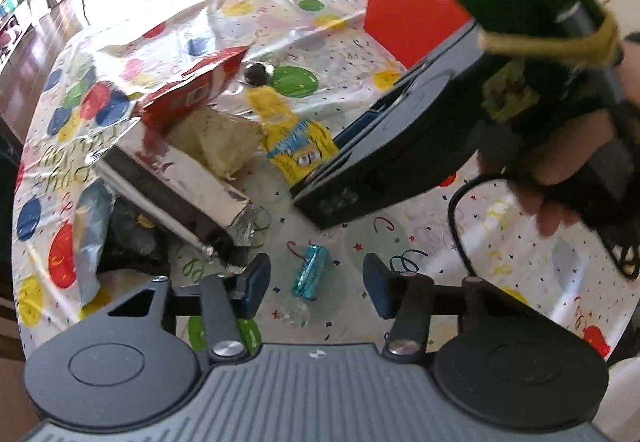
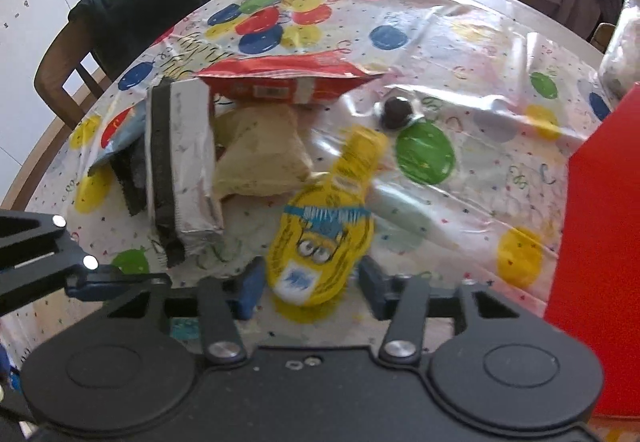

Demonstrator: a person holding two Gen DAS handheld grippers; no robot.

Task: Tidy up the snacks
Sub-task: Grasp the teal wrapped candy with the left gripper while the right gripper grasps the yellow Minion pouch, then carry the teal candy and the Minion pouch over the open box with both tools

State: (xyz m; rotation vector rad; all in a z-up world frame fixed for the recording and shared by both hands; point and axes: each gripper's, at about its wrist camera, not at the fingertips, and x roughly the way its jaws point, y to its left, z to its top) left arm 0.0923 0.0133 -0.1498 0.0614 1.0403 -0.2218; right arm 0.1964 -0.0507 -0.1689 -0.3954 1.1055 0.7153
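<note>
Right gripper (image 2: 308,288) closed around yellow snack pouch (image 2: 320,238) on table (image 2: 480,201), seemingly pinching it, blurred. Left gripper (image 1: 316,282) spread over teal candy (image 1: 310,272), not touching. Beside red box (image 2: 600,242).

Each black claw (image 1: 316,282) has blue pads (image 1: 376,284), silver screws (image 1: 225,348), ribbed grey housing and round side discs.

Your left wrist camera sits just behind its gripper (image 1: 316,284), looking steeply down at the tablecloth (image 1: 520,242) from close range, with your right gripper's body (image 1: 400,145) crossing its upper right. Your right wrist camera looks down the same way over its own gripper (image 2: 310,288). Both views share the yellow packet (image 1: 296,145) (image 2: 320,242), the red bag (image 1: 192,93) (image 2: 288,81) and the red box (image 1: 408,17) (image 2: 600,242).
</note>
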